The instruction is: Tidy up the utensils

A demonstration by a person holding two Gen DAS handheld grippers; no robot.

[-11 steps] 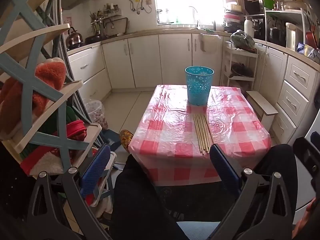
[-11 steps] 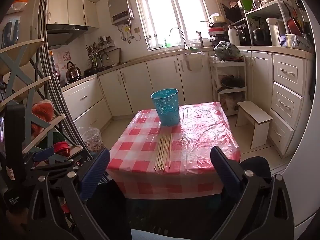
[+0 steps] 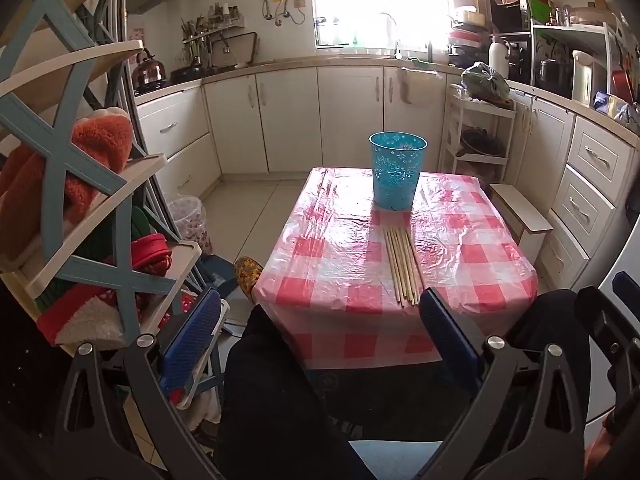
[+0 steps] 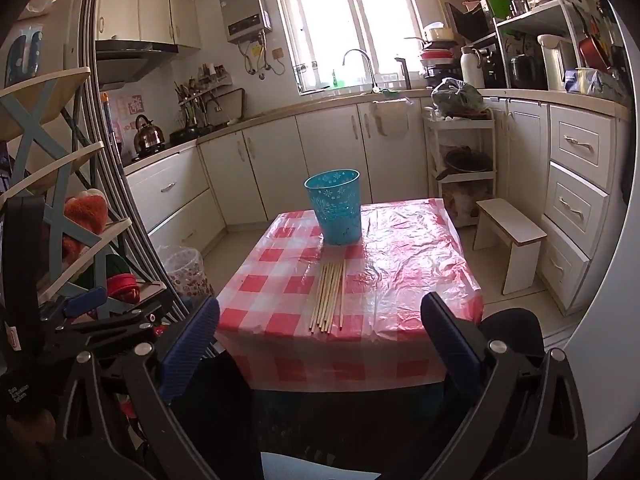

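Left tool (image 3: 320,336): jaws wide apart, nothing between them, held short of the table's (image 3: 472,264) near edge, above dark trousers (image 3: 280,400). Right tool (image 4: 320,340): likewise wide and empty, also short of the near edge, well apart from the sticks (image 4: 330,296).

Sticks (image 3: 402,266): a loose bundle of thin wooden ones, lying flat on the red-and-white checked cloth, side by side, running from the near edge toward the bin (image 3: 397,174). Near ends just inside the table edge; far ends close to the bin's base, whether touching could not be told.

Bin (image 4: 335,207): blue, perforated, upright on the far half of the table, mouth open upward, inside not visible.

Seen to the left in both views: a shelf rack (image 3: 80,184) with blue cross braces, stuffed with red and orange fabric. Beyond the table: white cabinets (image 3: 288,116), a bright window (image 4: 352,20) over the sink, a kettle (image 4: 148,134) on the stove. Small white stool (image 4: 510,240) standing on the floor at the table's right side.
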